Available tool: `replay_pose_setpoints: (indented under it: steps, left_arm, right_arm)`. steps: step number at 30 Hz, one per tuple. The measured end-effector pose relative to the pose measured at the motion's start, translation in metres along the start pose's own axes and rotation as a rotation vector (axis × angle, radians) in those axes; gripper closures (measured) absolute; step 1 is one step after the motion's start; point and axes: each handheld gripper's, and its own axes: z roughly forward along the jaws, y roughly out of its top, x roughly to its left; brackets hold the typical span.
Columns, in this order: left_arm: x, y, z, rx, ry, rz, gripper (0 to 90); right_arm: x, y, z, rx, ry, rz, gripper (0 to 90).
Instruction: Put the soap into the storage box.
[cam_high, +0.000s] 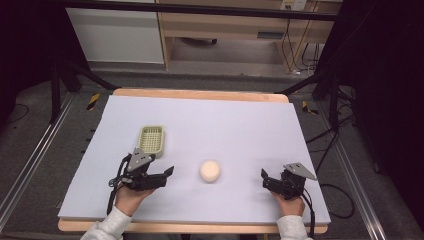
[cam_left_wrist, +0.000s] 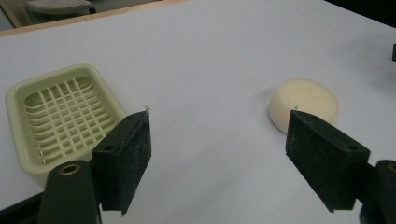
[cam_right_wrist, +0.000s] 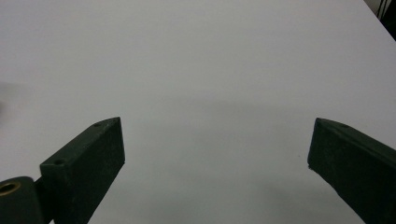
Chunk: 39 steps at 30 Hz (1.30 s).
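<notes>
While the person's two hands are resting near the table's front edge, the left gripper (cam_high: 167, 176) is sitting at about seven o'clock on the pale mat (cam_high: 240, 125), its jaws spread wide and grasping nothing. Just beyond it, toward eleven o'clock from that gripper, a pale green slotted tray (cam_high: 152, 139) is lying flat on the mat, close to the gripper but not touching it. In the left gripper view the tray (cam_left_wrist: 60, 116) is showing at nine o'clock behind the near jaw, its grid floor bare.

Moving rightward, a cream round puck of soap or sponge (cam_high: 210, 170) is resting on the mat at roughly six o'clock of the table's middle, between the two grippers and nearer the left one. It is lying apart from the tray and from both tools. In the left gripper view the puck (cam_left_wrist: 303, 100) is sitting at about two o'clock, just past the far jaw's tip.

Farther right, at about five o'clock on the mat, the right gripper (cam_high: 264, 179) is being held low, jaws likewise released and wide apart, pointing toward the puck. In the right gripper view, bare mat (cam_right_wrist: 210, 84) is lying between its jaws.
</notes>
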Motion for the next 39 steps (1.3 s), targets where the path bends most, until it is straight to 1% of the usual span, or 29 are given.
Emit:
replay_pose_setpoints:
  steps: [1, 6, 9, 11, 15, 17, 19, 23, 24, 26, 29, 39]
  left_arm:
    - [-0.001, 0.001, 0.001, -0.003, -0.003, -0.006, 22.2]
    - [-0.005, 0.007, 0.004, -0.009, -0.013, -0.007, 22.1]
    - [-0.008, 0.01, 0.007, -0.007, -0.013, 0.004, 22.0]
    - [-0.01, 0.012, 0.01, -0.013, -0.018, -0.008, 21.9]
    - [-0.016, 0.018, 0.014, -0.02, -0.027, -0.009, 21.8]
    - [-0.02, 0.021, 0.017, -0.019, -0.027, 0.005, 21.7]
    - [-0.023, 0.023, 0.019, -0.019, -0.032, 0.009, 21.5]
    - [-0.029, 0.029, 0.025, -0.021, -0.039, 0.005, 20.9]
    - [-0.03, 0.031, 0.025, -0.024, -0.042, 0.002, 20.9]
    - [-0.032, 0.035, 0.026, -0.031, -0.036, 0.003, 20.8]
    - [-0.035, 0.04, 0.028, -0.043, -0.043, -0.003, 20.5]
    - [-0.044, 0.04, 0.04, -0.013, -0.035, 0.01, 20.2]
  right_arm:
    - [0.0, 0.0, 0.0, 0.0, 0.0, 0.0, 4.3]
    - [0.0, 0.0, 0.0, 0.001, 0.0, -0.001, 4.3]
    - [0.0, 0.0, 0.0, 0.001, -0.001, -0.003, 4.3]
    - [0.0, 0.0, 0.0, 0.002, 0.0, -0.002, 4.3]
    - [0.0, 0.0, 0.0, 0.0, -0.002, -0.008, 4.4]
    - [0.0, 0.0, 0.0, 0.0, -0.002, -0.008, 4.4]
    - [0.0, 0.0, 0.0, 0.007, 0.0, -0.003, 4.4]
    - [0.0, 0.0, 0.0, 0.002, 0.0, -0.005, 4.4]
    - [0.0, 0.0, 0.0, 0.002, 0.0, -0.006, 4.4]
    - [0.0, 0.0, 0.0, 0.001, 0.0, -0.007, 4.4]
    - [0.0, 0.0, 0.0, 0.003, 0.001, -0.006, 4.4]
    - [0.0, 0.0, 0.001, 0.006, 0.002, -0.006, 4.4]
